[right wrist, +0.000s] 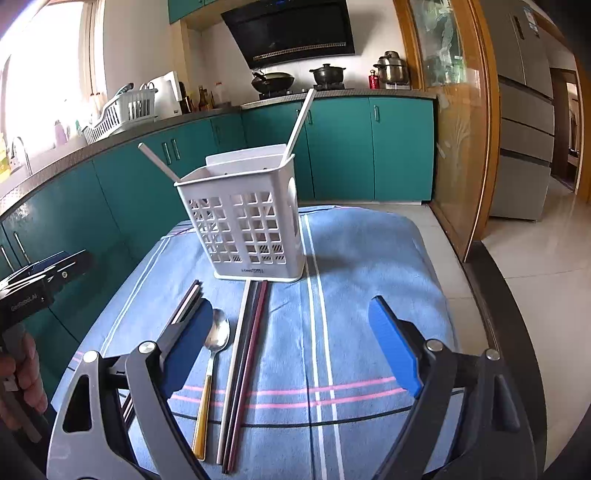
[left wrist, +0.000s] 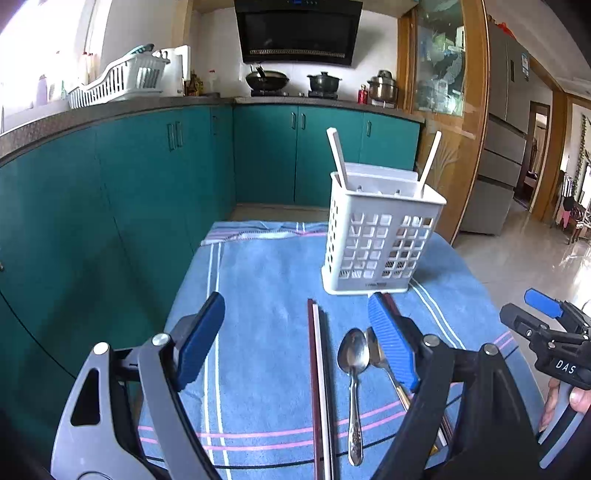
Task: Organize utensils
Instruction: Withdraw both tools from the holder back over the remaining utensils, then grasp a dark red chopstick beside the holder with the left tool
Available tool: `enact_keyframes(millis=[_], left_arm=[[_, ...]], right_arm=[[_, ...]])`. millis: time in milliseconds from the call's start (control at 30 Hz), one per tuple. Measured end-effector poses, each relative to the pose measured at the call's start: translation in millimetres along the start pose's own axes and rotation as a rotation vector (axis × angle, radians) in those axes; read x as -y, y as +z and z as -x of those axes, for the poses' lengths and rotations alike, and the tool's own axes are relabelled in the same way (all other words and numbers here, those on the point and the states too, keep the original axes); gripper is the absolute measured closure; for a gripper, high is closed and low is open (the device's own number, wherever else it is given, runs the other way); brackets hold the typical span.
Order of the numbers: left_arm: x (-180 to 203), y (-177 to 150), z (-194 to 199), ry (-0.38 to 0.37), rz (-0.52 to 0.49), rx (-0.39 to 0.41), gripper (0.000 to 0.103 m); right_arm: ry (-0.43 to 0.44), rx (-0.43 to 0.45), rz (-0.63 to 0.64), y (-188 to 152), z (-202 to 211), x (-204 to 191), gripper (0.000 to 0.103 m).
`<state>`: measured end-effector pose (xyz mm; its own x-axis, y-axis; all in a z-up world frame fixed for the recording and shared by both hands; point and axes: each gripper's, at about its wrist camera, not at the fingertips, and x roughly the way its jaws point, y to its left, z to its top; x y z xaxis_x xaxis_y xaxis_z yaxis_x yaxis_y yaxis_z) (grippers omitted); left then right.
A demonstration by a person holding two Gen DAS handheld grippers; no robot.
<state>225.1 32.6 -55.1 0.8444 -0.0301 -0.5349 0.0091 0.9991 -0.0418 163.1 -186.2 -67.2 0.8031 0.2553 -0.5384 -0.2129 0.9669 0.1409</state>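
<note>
2 wrist fisheyes, close above the blue cloth (left wrist: pixel 266 266), angled down, both sharing the white caddy (right wrist: pixel 240 221)

A glossy metal spoon (left wrist: pixel 353 355) is seen on matt woven towel cloth (left wrist: pixel 258 295); the utensil caddy (left wrist: pixel 380 236) is of smooth white plastic.

Home kitchen, teal cabinets (left wrist: pixel 147 166), range hood (left wrist: pixel 297 29), stove pots (left wrist: pixel 323 82)

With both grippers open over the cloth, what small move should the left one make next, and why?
Probably lower the left gripper onto the chopsticks between its open fingers and close. Only two white chopsticks stand in the white holder; the spoon also lies loose on the cloth.
</note>
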Motion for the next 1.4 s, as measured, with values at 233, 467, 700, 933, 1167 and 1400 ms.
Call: enact_keyframes(millis=[233, 467, 700, 933, 1167, 1400], left_arm=[[2.8, 0.0, -6.4, -0.002, 0.0, -0.031, 0.024], [1.7, -1.6, -11.6, -0.002, 0.0, -0.049, 0.025], [5.6, -3.5, -16.5, -0.007, -0.009, -0.063, 0.026], [6.5, -4.4, -18.0, -0.011, -0.013, -0.069, 0.026], [-4.8, -3.0, -37.5, -0.017, 0.009, -0.127, 0.043], [-13.2, 13.1, -93.0, -0.05, 0.019, -0.248, 0.047]], right_arm=[[-0.003, -0.011, 0.005, -2.1, -2.2, 0.4, 0.019], [-0.004, -0.012, 0.004, -2.6, -2.0, 1.0, 0.019], [-0.006, -0.011, 0.0, -1.8, -1.4, 3.2, 0.019], [-0.004, -0.012, 0.002, -1.8, -0.1, 4.3, 0.019], [0.003, -0.021, -0.007, -1.6, -2.3, 4.3, 0.019], [0.022, -0.045, -0.02, 0.0, -9.7, 5.1, 0.019]])
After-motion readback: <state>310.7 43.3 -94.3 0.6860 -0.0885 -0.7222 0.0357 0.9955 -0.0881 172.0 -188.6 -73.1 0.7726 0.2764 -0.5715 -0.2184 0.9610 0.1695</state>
